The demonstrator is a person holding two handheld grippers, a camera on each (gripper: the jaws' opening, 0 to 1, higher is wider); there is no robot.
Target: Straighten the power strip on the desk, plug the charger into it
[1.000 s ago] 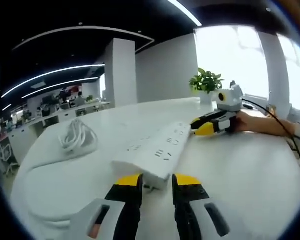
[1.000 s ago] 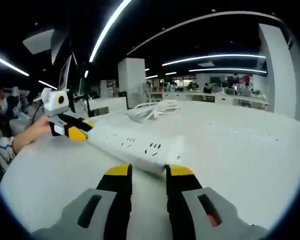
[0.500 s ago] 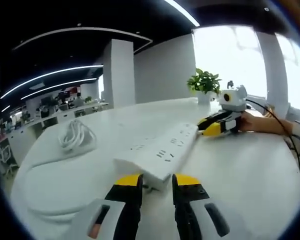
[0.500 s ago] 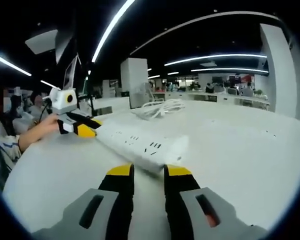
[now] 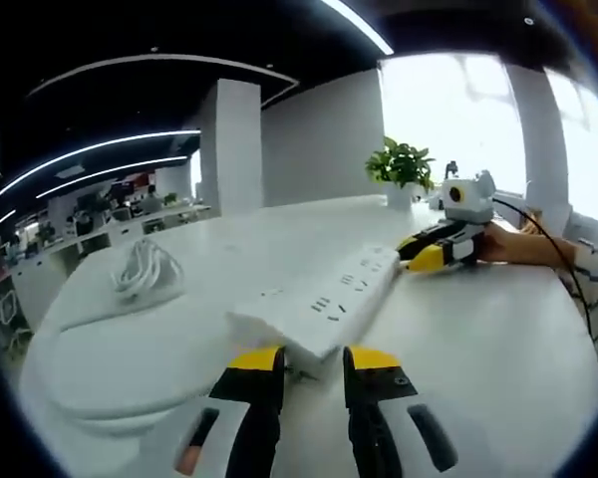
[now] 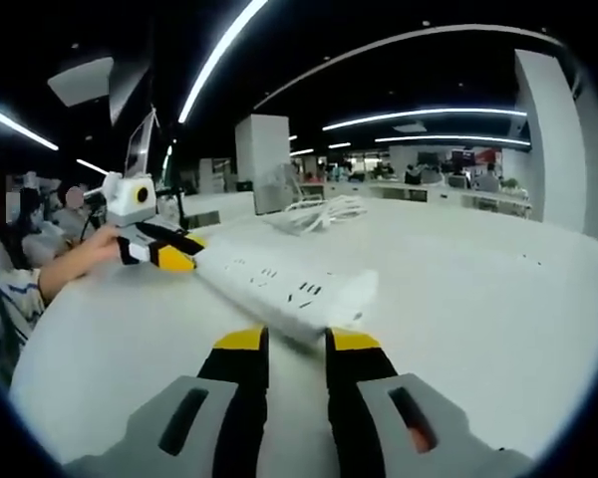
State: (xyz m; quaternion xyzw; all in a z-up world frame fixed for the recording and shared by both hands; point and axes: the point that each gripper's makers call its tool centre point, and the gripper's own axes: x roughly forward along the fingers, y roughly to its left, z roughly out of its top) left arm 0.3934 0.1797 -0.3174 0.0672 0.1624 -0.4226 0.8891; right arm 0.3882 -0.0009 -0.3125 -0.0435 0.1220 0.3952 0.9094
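Note:
A long white power strip (image 5: 329, 299) stretches between my two grippers over the white desk (image 5: 478, 349). My left gripper (image 5: 301, 357) is shut on its near end, jaws close together under the strip's edge. At the far end my right gripper (image 5: 419, 261), held by a person's hand (image 5: 518, 244), pinches the strip. In the right gripper view the same power strip (image 6: 269, 284) runs from my right gripper (image 6: 284, 339) away to my left gripper (image 6: 179, 261). A coiled white charger cable (image 5: 145, 269) lies on the desk to the left; the charger cable (image 6: 314, 214) sits beyond the strip.
A potted green plant (image 5: 401, 164) stands at the desk's far edge by bright windows. A white pillar (image 5: 229, 144) and rows of office desks lie behind. A seated person's sleeve (image 6: 10, 294) is at the desk's left edge.
The strip has swung slightly between the two grippers, and each far gripper has drifted a little to the right in the other's view. Both grips are unchanged.

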